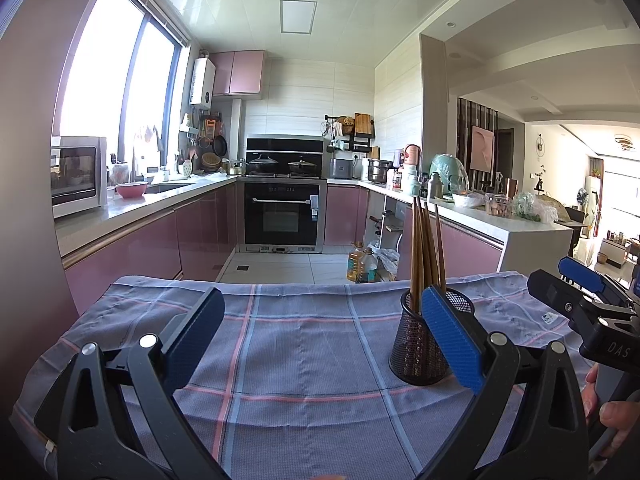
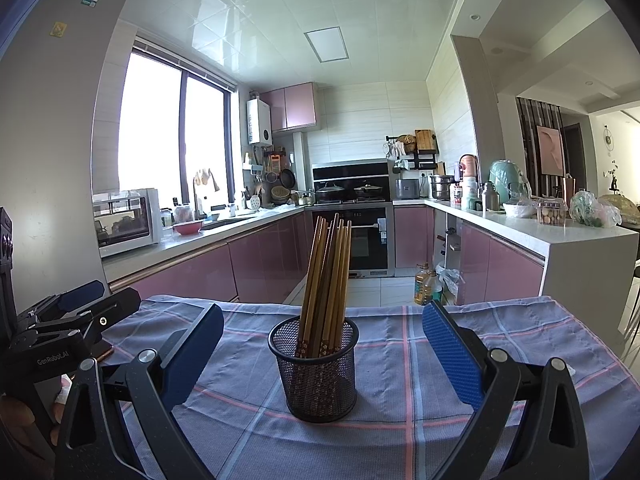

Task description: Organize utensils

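Chopsticks, roughly ten as far as I can count, stand bunched in one black mesh holder mid-tabletop on the checked cloth. Left claw and right claw both hang apart, empty. Bare cloth surrounds the holder, well clear of the edges.

Sunlight is pouring through the window. A pink bowl is sitting beside the sink, two lidded pans resting above the oven.
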Available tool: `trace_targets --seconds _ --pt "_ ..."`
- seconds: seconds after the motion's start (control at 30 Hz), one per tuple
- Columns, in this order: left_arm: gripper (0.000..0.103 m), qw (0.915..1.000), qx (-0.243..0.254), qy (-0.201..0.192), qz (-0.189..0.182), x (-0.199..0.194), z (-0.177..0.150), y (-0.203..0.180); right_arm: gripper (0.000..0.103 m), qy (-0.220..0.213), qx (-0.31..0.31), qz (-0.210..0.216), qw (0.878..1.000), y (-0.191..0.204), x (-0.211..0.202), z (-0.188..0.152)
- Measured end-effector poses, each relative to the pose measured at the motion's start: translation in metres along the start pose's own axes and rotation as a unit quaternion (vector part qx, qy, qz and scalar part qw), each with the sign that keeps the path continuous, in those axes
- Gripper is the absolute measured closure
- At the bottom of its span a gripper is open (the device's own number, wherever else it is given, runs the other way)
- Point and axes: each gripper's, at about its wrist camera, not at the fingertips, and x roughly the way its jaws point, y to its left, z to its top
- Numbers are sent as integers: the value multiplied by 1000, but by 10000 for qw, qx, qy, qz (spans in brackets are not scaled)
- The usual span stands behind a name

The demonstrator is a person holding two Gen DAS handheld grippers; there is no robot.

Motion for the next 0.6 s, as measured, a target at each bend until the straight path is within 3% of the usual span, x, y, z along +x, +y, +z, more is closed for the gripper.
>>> trace_targets --seconds 0.6 --pt "6 10000 35 -5 23 -2 -6 -4 7 2 -10 -14 10000 -1 -1 0"
